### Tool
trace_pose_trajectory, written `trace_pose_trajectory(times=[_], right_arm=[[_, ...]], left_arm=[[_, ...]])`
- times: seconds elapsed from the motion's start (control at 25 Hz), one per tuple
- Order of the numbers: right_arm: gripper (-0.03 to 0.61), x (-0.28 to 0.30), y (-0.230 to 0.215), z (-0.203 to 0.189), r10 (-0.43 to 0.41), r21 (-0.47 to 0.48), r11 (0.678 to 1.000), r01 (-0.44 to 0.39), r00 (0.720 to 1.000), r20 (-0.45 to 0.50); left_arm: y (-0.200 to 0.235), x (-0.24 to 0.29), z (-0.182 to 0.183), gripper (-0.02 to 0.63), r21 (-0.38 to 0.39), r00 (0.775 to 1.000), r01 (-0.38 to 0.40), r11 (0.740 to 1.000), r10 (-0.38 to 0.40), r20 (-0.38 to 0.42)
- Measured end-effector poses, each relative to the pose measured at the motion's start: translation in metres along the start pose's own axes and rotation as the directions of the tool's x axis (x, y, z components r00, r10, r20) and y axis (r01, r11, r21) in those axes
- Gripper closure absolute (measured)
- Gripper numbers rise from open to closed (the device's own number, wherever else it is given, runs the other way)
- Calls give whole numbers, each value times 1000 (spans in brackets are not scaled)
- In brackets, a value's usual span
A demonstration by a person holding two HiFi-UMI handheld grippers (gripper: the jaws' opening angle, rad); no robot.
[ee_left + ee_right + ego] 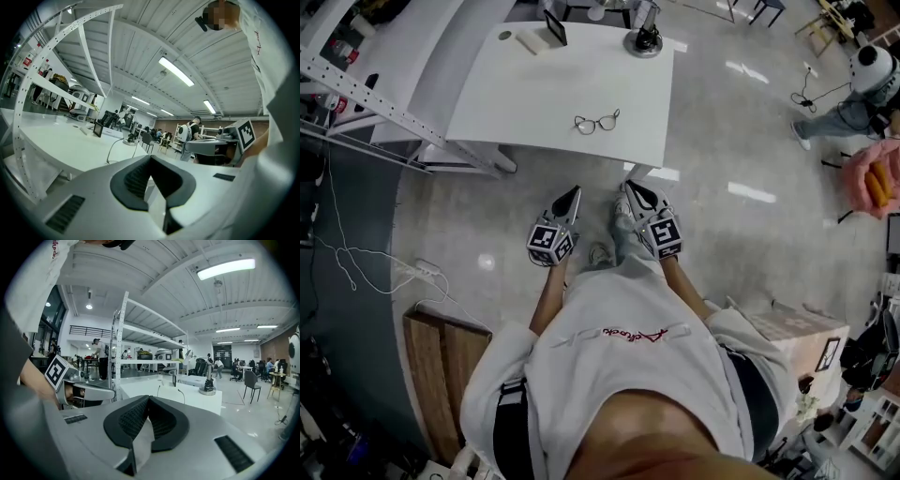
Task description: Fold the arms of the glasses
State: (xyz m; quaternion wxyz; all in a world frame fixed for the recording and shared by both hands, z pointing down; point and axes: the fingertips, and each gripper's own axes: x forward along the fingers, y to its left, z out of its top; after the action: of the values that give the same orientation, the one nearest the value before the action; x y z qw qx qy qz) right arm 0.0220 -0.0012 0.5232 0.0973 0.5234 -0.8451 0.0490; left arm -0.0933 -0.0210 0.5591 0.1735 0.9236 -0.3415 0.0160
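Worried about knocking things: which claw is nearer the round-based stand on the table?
Right. The right claw is short of the table, almost in line with the stand; the left claw sits further left.

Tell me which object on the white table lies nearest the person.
The thin dark-framed glasses, alone near the front edge; the others sit along the far edge.

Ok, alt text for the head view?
A pair of glasses lies on a white table ahead of a standing person. The left gripper and right gripper, both shut and empty, hover over the floor short of the table.
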Motion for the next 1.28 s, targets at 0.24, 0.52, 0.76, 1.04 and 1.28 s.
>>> trace_pose_trajectory(times=[0.24, 0.52, 0.76, 1.04, 1.28], right_arm=[[581, 22, -18, -4, 9, 9, 1000, -9, 1000, -7], [581, 58, -46, 7, 42, 18, 999, -43, 999, 4], [581, 85, -87, 12, 51, 25, 998, -51, 999, 14], [581, 108, -128, 7, 89, 60, 994, -89, 996, 2], [581, 121, -133, -19, 146, 96, 985, -141, 989, -40]], left_arm=[[16, 20, 0, 592, -3, 1000, -23, 1000, 23, -15], [42, 50, 9, 592, 7, 998, -60, 998, 60, -32], [61, 80, 9, 592, 8, 992, -107, 994, 108, -61], [82, 105, -8, 592, -12, 971, -197, 980, 193, -144], [89, 100, -26, 592, -17, 948, -264, 964, 257, -187]])
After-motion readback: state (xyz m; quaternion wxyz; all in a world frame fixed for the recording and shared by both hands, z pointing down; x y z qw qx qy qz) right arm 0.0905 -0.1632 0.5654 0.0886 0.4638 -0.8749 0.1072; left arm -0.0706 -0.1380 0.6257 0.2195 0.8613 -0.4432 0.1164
